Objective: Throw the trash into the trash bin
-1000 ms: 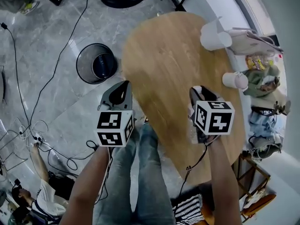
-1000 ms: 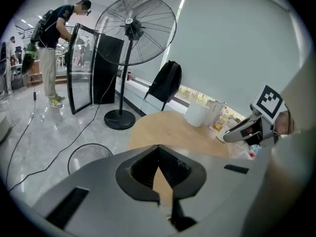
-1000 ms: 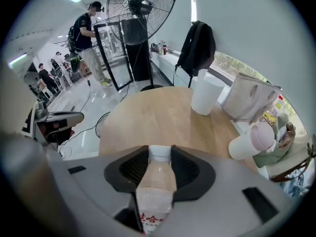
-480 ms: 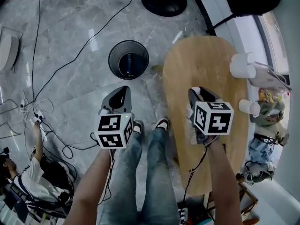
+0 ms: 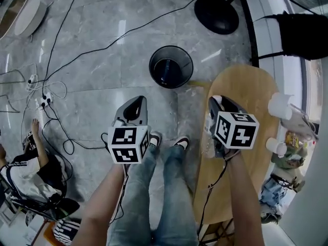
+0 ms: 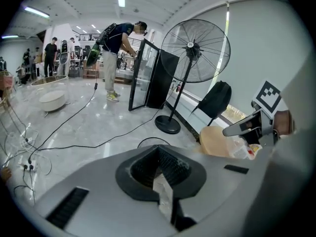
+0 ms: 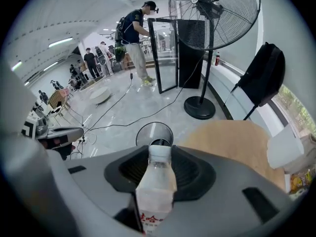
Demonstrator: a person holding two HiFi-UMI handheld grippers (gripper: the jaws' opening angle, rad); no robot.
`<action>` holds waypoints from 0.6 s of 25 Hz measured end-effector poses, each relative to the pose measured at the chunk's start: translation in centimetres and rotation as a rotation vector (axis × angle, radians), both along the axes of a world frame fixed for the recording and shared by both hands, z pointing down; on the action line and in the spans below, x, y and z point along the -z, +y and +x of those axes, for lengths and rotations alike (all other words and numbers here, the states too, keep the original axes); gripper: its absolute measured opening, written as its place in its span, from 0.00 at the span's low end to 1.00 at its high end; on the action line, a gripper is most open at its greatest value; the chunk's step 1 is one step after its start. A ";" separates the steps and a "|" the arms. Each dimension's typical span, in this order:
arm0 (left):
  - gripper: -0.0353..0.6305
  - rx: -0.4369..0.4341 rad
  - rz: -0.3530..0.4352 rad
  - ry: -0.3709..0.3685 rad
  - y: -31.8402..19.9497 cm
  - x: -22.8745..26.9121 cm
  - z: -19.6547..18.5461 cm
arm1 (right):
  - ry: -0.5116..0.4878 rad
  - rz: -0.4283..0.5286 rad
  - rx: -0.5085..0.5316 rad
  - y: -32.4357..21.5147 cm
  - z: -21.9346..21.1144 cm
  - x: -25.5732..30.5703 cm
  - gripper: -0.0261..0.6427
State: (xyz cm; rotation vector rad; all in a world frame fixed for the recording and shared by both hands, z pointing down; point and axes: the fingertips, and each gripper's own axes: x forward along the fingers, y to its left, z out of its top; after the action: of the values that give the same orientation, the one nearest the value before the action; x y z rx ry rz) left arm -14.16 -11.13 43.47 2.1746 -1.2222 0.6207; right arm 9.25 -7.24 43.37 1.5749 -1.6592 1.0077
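The trash bin (image 5: 171, 66), a black round mesh can, stands on the grey marble floor ahead of and between both grippers. My right gripper (image 5: 217, 104) hangs over the near end of the wooden table (image 5: 251, 88), shut on a clear plastic bottle (image 7: 158, 181) with a white cap that points toward the bin (image 7: 154, 131). Over the floor short of the bin, my left gripper (image 5: 134, 107) is shut on a thin pale scrap of trash (image 6: 163, 193). The bin's rim (image 6: 147, 141) just shows above the left jaws.
A standing fan (image 7: 213, 14) has its round base (image 5: 216, 13) beyond the bin. Cables (image 5: 77, 45) run across the floor at left. White cups (image 5: 281, 105) and clutter sit on the table's far right. A person (image 5: 23, 168) sits low left. My own legs and shoes (image 5: 166, 140) are below.
The view has swung left: the bin has come from the upper left to the upper middle and the table has slid to the right. Both grippers keep their hold.
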 end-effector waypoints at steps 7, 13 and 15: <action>0.07 0.089 -0.011 -0.014 -1.6 -1.0 -4.3 | -0.007 0.025 0.090 -5.0 -4.4 -1.1 0.26; 0.07 0.133 0.001 -0.014 -4.3 -1.7 -5.9 | -0.021 0.055 0.126 -9.9 -6.5 -3.2 0.26; 0.07 0.140 0.002 -0.020 -5.1 -2.5 -6.1 | -0.030 0.061 0.128 -11.2 -6.7 -4.2 0.26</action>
State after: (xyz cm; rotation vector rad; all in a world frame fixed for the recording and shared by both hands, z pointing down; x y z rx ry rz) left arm -20.30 -16.27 45.93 2.0676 -1.3726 0.5833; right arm 2.53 -18.41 47.56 1.4784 -1.8023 0.9263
